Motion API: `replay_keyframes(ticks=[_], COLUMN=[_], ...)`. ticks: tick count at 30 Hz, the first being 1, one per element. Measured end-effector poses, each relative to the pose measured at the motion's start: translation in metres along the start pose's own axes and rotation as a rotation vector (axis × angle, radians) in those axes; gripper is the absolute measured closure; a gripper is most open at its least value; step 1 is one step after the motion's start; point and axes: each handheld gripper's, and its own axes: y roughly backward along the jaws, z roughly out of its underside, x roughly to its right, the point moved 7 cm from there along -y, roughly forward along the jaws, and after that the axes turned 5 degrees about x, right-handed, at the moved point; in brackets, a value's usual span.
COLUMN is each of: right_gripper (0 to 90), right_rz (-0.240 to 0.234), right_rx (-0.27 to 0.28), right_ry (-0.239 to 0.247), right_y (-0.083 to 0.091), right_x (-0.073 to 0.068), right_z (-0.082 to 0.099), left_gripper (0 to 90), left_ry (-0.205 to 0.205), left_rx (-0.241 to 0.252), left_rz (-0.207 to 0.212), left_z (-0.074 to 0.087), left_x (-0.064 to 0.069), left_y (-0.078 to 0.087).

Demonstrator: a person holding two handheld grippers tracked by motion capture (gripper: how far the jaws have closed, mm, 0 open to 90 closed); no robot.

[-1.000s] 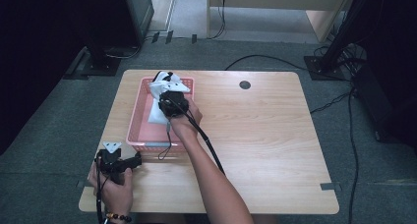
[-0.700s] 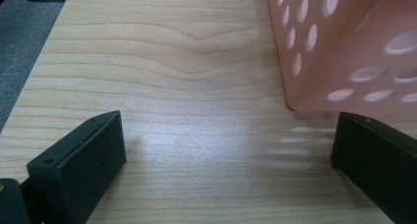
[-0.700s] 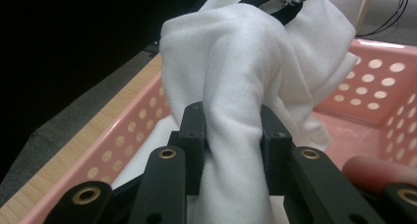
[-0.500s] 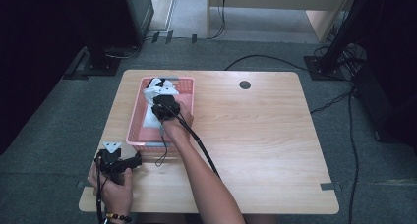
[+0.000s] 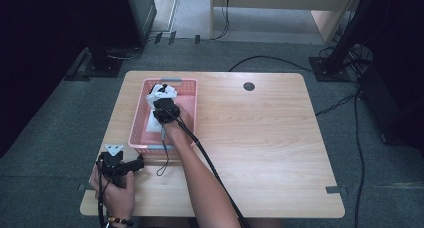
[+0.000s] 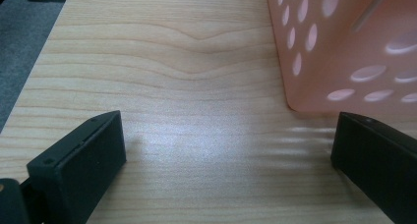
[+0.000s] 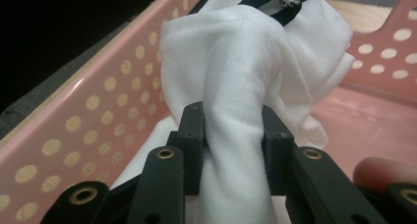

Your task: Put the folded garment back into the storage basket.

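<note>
Pinching a bunched fold of the white cloth [image 7: 246, 86] inside the pink basket [image 5: 189, 95] at the table's [image 5: 280, 138] far left corner, the right gripper [image 7: 231, 145] risks slipping. The left gripper [image 6: 221, 150] rests wide open, empty, beside the basket's near corner.

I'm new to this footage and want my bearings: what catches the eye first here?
The pink perforated basket at the table's left, and the white cloth bunched inside it, pinched between the right gripper's jaws. The left gripper rests open on the wood just beside the basket's near corner.
</note>
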Motion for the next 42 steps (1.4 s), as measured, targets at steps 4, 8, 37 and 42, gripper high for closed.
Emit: replay_keyframes(ticks=[4, 8, 37, 42], right_gripper=[70.1, 70.2, 64.5, 29.2], right_rz=[0.009, 0.014, 0.000, -0.051], right_rx=[-0.024, -0.038, -0.116, -0.124], right_ry=[-0.006, 0.015, 0.123, 0.075], right_y=[-0.006, -0.011, -0.039, -0.041], right_x=[0.001, 0.002, 0.011, 0.009], right_z=[0.002, 0.003, 0.024, 0.026], left_gripper=[0.0, 0.0, 0.0, 0.0], left_ry=[-0.002, -0.002, -0.005, -0.005], left_rx=[-0.001, -0.001, -0.003, -0.003], left_rz=[0.000, -0.001, 0.002, 0.001], left_z=[0.000, 0.000, 0.000, 0.000], left_x=[0.000, 0.000, 0.000, 0.000], left_y=[0.000, 0.000, 0.000, 0.000])
